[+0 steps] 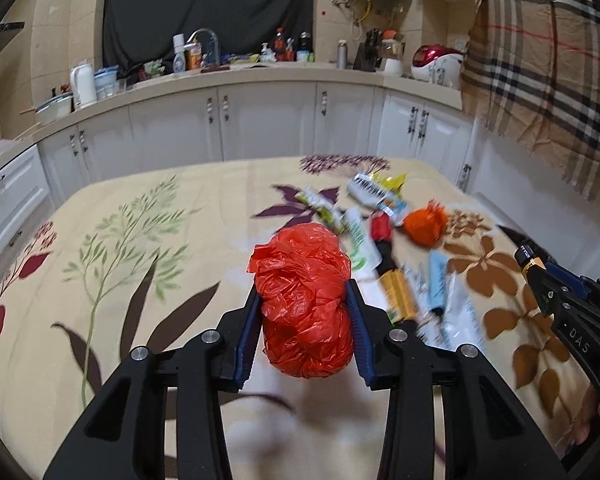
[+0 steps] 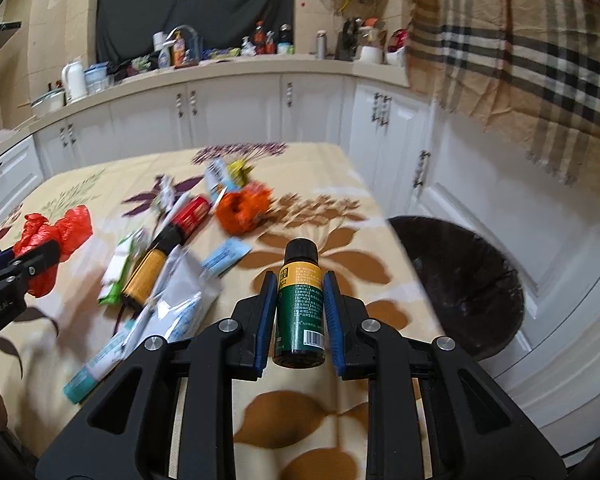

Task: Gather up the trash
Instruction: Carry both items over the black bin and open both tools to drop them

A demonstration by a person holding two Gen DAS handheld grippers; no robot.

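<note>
Crumpled red plastic bag [image 1: 305, 300] pinched between left gripper [image 1: 305, 304] fingers [image 1: 250, 320] above floral tabletop [image 1: 140, 240], small green bottle [image 2: 300, 304] clamped upright in right gripper [image 2: 300, 308], both near loose wrappers [image 2: 172, 288] beside dark bin [image 2: 460, 280].

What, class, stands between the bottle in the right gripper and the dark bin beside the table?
Nothing visible. The right gripper holds the bottle near the table edge, and the bin sits open just past that edge, with only bare cloth and a gap between.
</note>
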